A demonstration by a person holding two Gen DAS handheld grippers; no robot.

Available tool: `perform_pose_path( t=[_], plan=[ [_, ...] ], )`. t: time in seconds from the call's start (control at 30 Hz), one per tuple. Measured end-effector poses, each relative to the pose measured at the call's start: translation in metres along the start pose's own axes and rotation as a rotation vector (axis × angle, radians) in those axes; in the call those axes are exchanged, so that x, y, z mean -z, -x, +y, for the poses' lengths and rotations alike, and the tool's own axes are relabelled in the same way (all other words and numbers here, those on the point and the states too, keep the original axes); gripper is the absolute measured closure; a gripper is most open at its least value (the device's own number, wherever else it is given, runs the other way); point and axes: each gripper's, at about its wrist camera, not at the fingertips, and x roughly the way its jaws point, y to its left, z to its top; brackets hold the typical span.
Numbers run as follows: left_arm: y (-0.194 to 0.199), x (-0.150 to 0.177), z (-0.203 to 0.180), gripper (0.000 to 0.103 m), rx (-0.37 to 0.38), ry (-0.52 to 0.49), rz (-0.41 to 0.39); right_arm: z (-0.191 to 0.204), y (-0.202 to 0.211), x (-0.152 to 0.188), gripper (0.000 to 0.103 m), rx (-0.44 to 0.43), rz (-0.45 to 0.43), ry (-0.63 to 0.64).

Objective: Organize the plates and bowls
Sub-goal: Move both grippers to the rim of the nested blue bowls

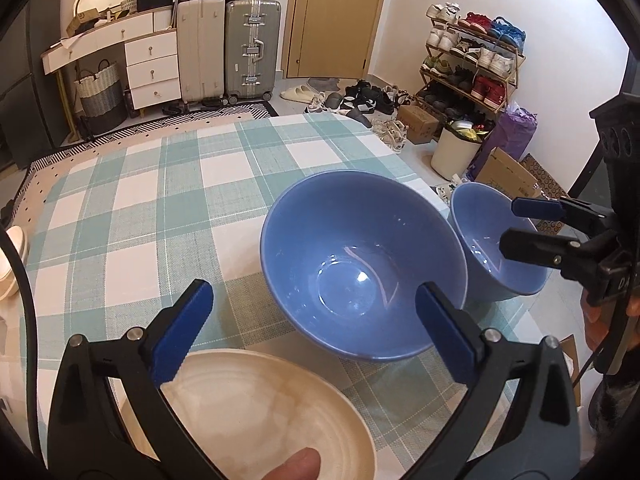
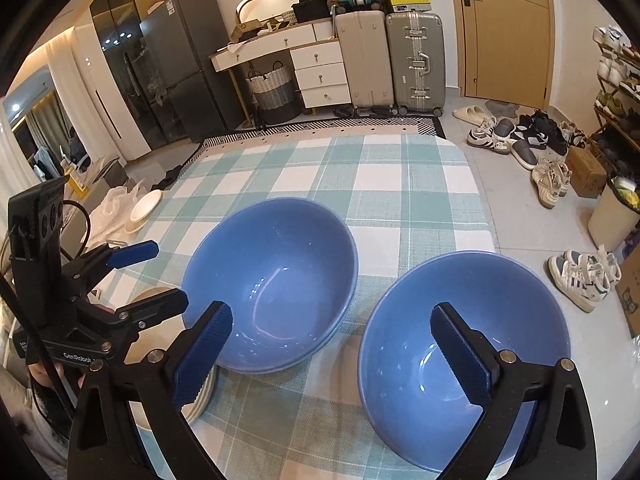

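Blue ceramic dominates the table (image 1: 132,200): two bowls sit on the green-and-white checked cloth near its right edge. The larger blue bowl (image 1: 362,264) stands upright and empty, a little in from that edge; in the right wrist view a second rim line shows under it, so it may be nested in another bowl, though I cannot tell for sure. The smaller blue bowl (image 1: 486,248) stands just beside it, right at the table's right edge, also upright and empty.

At the near edge lies a cream plate (image 1: 260,412), seen below the left gripper (image 1: 316,330). Its jaws are spread wide with nothing between the blue pads; the larger bowl sits just ahead of the right finger and is not pinched. A fingertip shows at the bottom of that view, over the plate.

The right gripper (image 2: 334,356) is likewise spread wide and holds nothing; its right finger hangs over the smaller bowl and its left finger over the gap by the larger one. Another pale plate (image 2: 146,206) rests at the table's far left edge.
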Motion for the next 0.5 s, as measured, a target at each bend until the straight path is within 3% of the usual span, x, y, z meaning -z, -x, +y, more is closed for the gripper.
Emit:
perform_pose_path(
  t=[0.5],
  plan=[
    [0.028,0.002,-0.039,0.002,0.012,-0.025,-0.023,-0.015,0.048,0.005,0.002,0.034,-0.059,-0.044]
  ],
)
